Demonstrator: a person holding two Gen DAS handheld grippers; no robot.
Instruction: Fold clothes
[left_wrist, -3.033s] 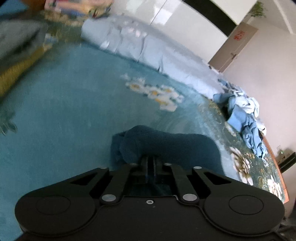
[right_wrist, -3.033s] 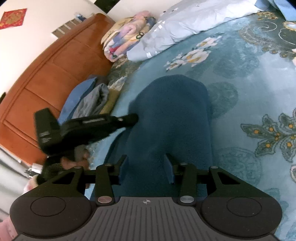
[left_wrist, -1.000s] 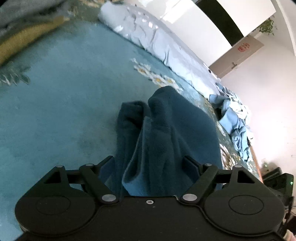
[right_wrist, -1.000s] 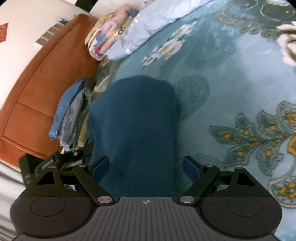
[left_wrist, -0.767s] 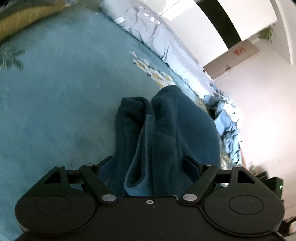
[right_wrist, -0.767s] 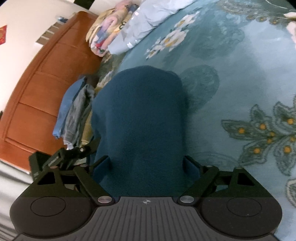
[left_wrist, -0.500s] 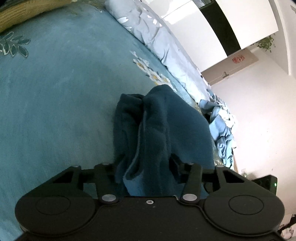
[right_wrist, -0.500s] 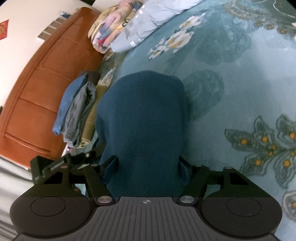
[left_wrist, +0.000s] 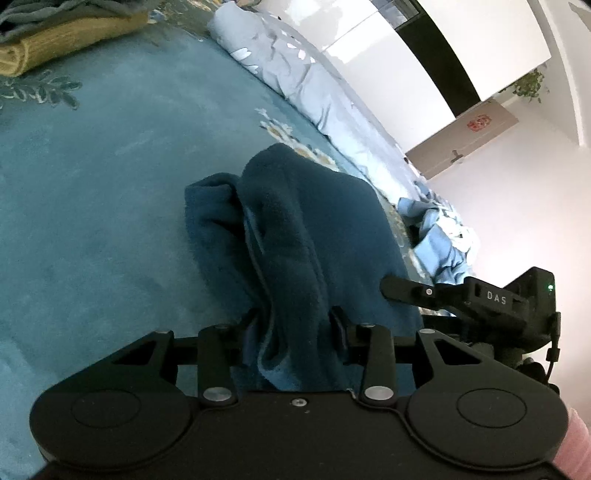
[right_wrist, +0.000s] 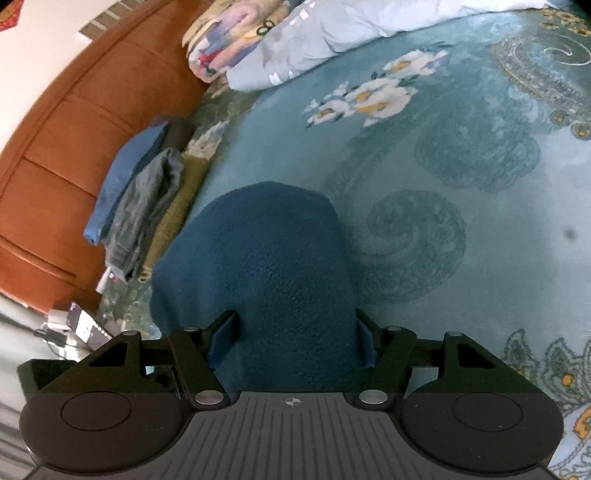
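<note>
The fleece (left_wrist: 317, 229) lies on the bedspread (left_wrist: 92, 192), its near end between both grippers. The left gripper (left_wrist: 295, 325) is closing, pads pressing a bunched fold. The right gripper (right_wrist: 291, 339) clamps the wide end, pads against both sides. The right gripper's body reads "DAS" in the left view. Near edge hidden behind gripper bodies.
</note>
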